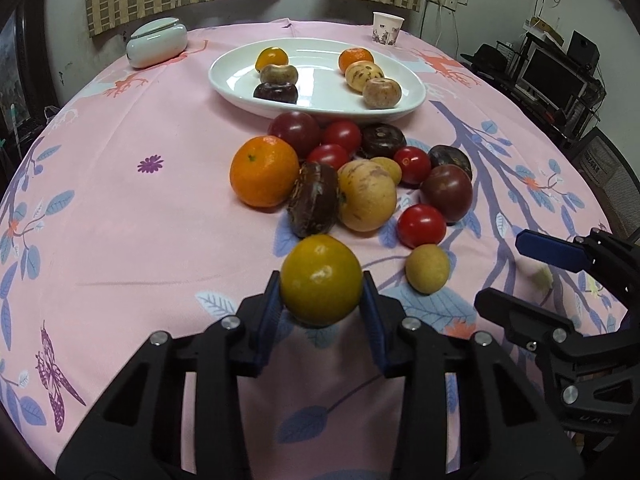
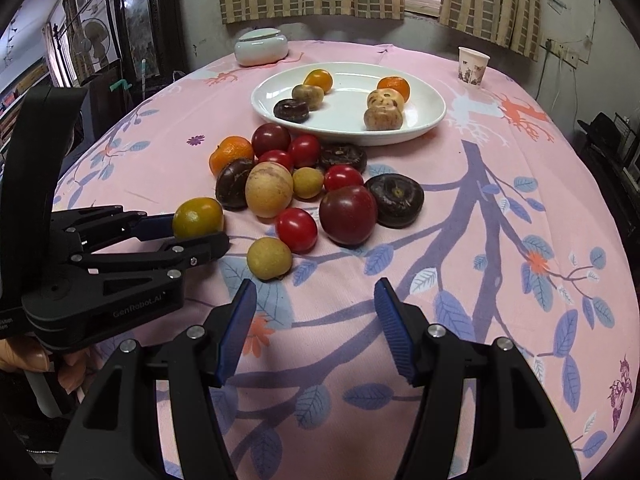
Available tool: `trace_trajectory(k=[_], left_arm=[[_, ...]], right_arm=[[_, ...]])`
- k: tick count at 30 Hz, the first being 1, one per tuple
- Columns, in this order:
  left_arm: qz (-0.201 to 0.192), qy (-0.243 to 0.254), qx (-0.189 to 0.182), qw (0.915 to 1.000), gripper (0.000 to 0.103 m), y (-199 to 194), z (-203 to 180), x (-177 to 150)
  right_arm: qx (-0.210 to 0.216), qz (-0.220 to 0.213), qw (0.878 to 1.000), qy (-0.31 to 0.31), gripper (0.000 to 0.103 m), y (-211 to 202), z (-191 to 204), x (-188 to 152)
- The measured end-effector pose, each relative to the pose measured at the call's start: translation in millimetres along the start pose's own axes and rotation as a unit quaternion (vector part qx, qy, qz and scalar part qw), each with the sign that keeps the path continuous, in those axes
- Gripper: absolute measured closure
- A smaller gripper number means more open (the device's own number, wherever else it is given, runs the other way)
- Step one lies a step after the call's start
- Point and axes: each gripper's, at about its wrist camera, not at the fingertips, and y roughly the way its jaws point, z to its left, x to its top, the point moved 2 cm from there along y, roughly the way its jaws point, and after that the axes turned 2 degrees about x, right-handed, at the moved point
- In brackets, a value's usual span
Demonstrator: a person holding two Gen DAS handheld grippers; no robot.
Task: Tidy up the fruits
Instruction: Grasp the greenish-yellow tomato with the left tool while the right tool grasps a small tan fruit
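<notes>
Pinching a yellow-green citrus fruit (image 1: 321, 280) between its blue pads, the left hand-held gripper (image 1: 322, 300) sits at the lower centre of the left wrist view, the fruit's lower part hidden behind the pads. In the right wrist view the same fruit (image 2: 198, 218) shows at centre left, and whether it is raised off the pink desk cloth (image 2: 480, 240) is hard to tell.

The right hand-held gripper (image 2: 316, 328) stands spread at the bottom of its own view with only cloth between its pads; in the left wrist view it is cut off at the right edge.

The loose pile of fruit (image 1: 360, 176) lies in the middle of the frame: an orange, red tomatoes, dark brown fruits and pale tan ones, several overlapping so their outlines are partly covered. A small tan fruit (image 1: 427, 269) lies just beside the held one.

The white oval plate (image 1: 320, 50) sits above the pile, with two small groups of fruit on it, left and right. A lidded white jar (image 1: 157, 42) stands upper left, a paper cup (image 1: 387, 28) upper right. A fingertip peeks in at the lower left edge of the right wrist view, mostly hidden.
</notes>
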Motion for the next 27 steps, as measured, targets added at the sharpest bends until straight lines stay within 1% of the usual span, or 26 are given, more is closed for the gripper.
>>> trace_trajectory(k=[2,6,7,10,11,12,13,17,20,24,27], left_arm=[[-0.001,0.007,0.006,1.0000,0.063,0,-2,0],[-0.002,0.017,0.015,0.9997,0.048,0,-6,1],[-0.004,0.016,0.014,0.9998,0.048,-1,-6,1],[-0.005,0.010,0.007,0.9999,0.048,-2,-3,3],[-0.005,0.007,0.006,0.9999,0.050,-1,-3,4],[-0.005,0.008,0.005,0.9999,0.059,-1,-3,4],[-0.002,0.010,0.003,0.9999,0.064,1,-4,4],[-0.003,0.012,-0.001,0.9999,0.064,1,-6,4],[0.000,0.011,0.000,0.9999,0.064,-3,-1,2],[-0.002,0.000,0.011,0.9999,0.064,-6,10,3],[-0.002,-0.006,0.009,0.9999,0.064,-7,15,2]], right_arm=[[0.000,0.003,1.000,-0.001,0.041,3,2,-1],[0.001,0.005,1.000,0.000,0.041,4,4,-3],[0.002,0.004,1.000,0.001,0.041,3,3,-4],[0.001,0.003,1.000,0.005,0.041,3,1,-4],[0.002,0.003,1.000,0.005,0.041,3,0,-4],[0.003,0.003,1.000,0.006,0.041,2,-1,-5],[0.004,0.003,1.000,0.007,0.041,2,-1,-5],[0.005,0.004,1.000,0.007,0.041,2,-3,-6],[0.008,0.006,1.000,-0.005,0.041,1,1,-5],[0.025,0.021,0.999,-0.019,0.041,10,11,-2],[0.038,0.031,0.999,-0.012,0.041,20,16,3]])
